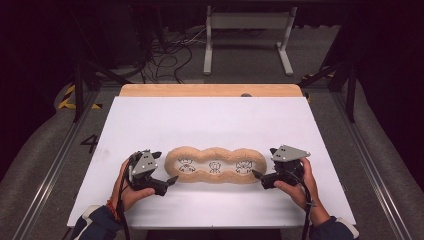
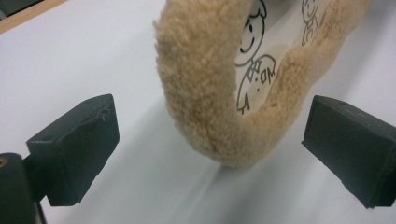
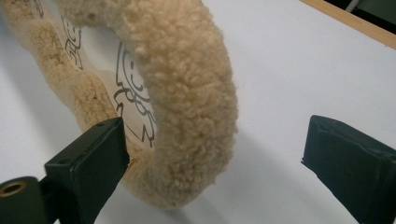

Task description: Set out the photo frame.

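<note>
Lying flat on the white table (image 1: 210, 120) is a long fleecy tan frame (image 1: 216, 165), three joined rings in a row, each ring showing a small line-drawn cartoon figure (image 1: 215, 167) on white inside it. I take the frame as my landmark.

Left gripper (image 1: 167, 183): just off the frame's left end, tips pointing at the curved rim, held in a hand that comes up from the near edge. Jaws spread wide. In the left gripper view the two black pads (image 2: 74, 149) stand well apart, one on each side, with the fleecy end loop (image 2: 205, 98) ahead and between them; neither pad presses the fleece. Nothing is gripped.

Right gripper (image 1: 260, 176): just off the frame's right end, mirroring the other, tips close to the rim. Jaws also wide. In the right gripper view the frame's end loop (image 3: 187, 93) sits between the pads; the near pad (image 3: 88, 163) lies close against the inner side of the loop, over the drawn panel, and whether it touches I cannot tell. The far pad stands clear of the fleece, bare table between. No clamp on the frame.

Each gripper carries a grey three-cornered plate (image 1: 145, 161) on top.

Beyond the frame's far side: bare white surface, then a wooden strip (image 1: 210, 90) along the table's far edge. Past that, cables on the dark floor and a pale metal stand (image 1: 248, 37).
</note>
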The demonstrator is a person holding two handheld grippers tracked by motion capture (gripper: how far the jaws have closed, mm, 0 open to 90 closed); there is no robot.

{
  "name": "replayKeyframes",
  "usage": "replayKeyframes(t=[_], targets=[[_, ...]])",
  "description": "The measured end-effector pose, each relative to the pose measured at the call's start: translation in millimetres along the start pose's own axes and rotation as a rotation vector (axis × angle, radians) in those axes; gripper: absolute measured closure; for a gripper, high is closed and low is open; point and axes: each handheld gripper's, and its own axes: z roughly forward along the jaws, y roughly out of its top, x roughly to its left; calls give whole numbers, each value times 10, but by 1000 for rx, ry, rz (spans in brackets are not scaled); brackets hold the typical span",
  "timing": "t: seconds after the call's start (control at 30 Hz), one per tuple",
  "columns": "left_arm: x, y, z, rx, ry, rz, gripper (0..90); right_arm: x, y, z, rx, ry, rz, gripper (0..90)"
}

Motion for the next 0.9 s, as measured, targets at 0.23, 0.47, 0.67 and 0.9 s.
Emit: replayKeyframes(t=[0.23,0.47,0.67,0.9], targets=[[-8,0,-22,-2,-1,16,40,0,-43,-71,-2,15,-12,56],[-19,-2,-12,4,-11,20,44,41,-88,-85,25,1,-43,72],[-36,-23,-16,8,-18,24,49,51,-139,-117,29,3,-36,84],[-58,-117,-92,23,-14,25,51,21,-241,-180,24,-20,-21,98]])
